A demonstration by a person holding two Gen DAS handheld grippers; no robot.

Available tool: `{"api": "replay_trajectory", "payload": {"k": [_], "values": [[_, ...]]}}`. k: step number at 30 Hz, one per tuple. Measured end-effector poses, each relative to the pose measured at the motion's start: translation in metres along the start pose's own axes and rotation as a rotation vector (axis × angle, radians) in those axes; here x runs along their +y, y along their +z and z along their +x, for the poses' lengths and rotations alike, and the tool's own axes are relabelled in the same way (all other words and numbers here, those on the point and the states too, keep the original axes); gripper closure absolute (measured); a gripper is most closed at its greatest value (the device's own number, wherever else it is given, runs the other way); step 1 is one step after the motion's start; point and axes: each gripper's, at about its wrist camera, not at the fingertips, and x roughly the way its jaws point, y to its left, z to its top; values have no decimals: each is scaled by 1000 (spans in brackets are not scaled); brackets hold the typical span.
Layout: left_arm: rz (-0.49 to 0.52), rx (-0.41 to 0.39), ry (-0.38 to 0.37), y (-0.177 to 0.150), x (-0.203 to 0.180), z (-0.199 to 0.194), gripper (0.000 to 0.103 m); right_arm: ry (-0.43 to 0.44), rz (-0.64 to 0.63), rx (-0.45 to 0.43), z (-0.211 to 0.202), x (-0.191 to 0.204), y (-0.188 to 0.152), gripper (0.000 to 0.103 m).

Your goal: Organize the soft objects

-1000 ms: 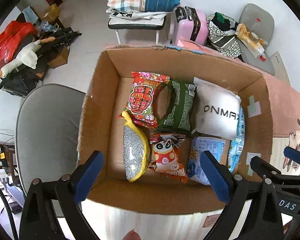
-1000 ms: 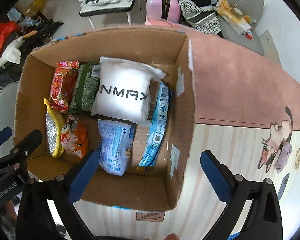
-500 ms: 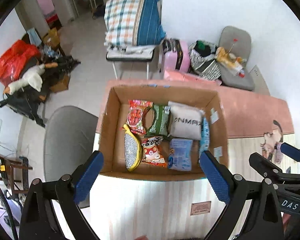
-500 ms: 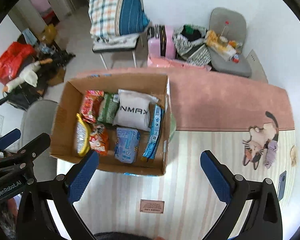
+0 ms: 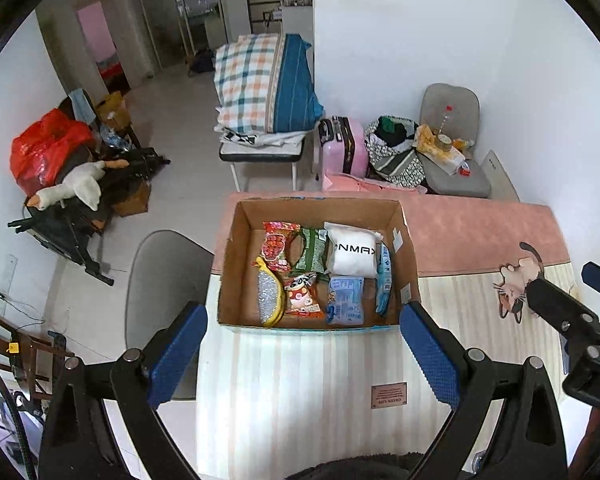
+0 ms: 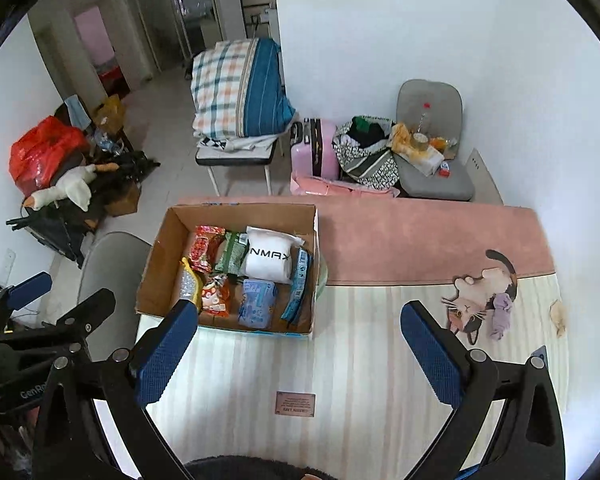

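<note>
— Sitting packed in the cardboard box [image 5: 406, 264] now, all the soft things: the white pillow pack [image 5: 353, 254], the red snack bag [image 5: 277, 245], the green one [image 5: 311, 255], the yellow-edged scrubber [image 5: 271, 298], the cartoon pouch [image 5: 303, 296] and the two blue packs along the right wall. Nothing is lying loose on the striped mat around it.

— And both pairs of tongs are pulling away, aren't they? A second ago the box was filling each camera; now it is looking small, with the whole room showing behind it.

— Yes, they are rising and backing off together. The left tongs [image 5: 303, 354] are hanging wide apart and empty, well above the near edge of the box. The right tongs [image 6: 300, 354] are just the same, spread and holding nothing, over the bare part of the table [image 6: 360, 360] beside the box.

— So the person is finishing?

— I am guessing so. The contents are not shifting between the glimpses, only the view is widening. With everything in the box and both tongs free and retreating, the tidying is looking done, or very nearly.

— Anything left out?

— Only the cat print [image 6: 480, 292] on the mat, and that is part of the cloth.
</note>
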Motion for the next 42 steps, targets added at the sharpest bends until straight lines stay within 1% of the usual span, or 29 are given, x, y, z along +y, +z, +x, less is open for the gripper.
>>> {"api": "replay_trajectory", "payload": {"k": [4, 7, 9, 13, 16, 21, 25, 29, 34, 42], "values": [[-17, -7, -9, -9, 2, -15, 4, -21, -20, -42, -26, 2, -8, 0], [-30, -20, -9, -13, 2, -25, 4, -23, -24, -53, -37, 2, -13, 0], [-37, -28, -17, -16, 2, -29, 4, -28, -30, -54, -40, 3, -16, 0], [-29, -34, -7, -19, 0, -34, 4, -21, -34, -39, -46, 4, -21, 0], [-33, -43, -4, -20, 0, -37, 4, -27, -41, -48, -49, 3, -22, 0], [-42, -52, 12, -21, 2, -35, 4, -31, -21, -53, -43, 0, -19, 0], [-56, -68, 45, -21, 5, -27, 4, -38, 0, -67, -30, -2, -14, 0], [-64, -57, 68, -20, 7, -10, 4, -78, 3, -60, -10, -1, -12, 0], [-65, -24, 75, -20, 9, 11, 4, -89, 6, -27, 14, 1, -13, 0], [-70, -5, 81, -21, 12, 20, 4, -95, 0, -1, 31, 3, -14, 0]]}}
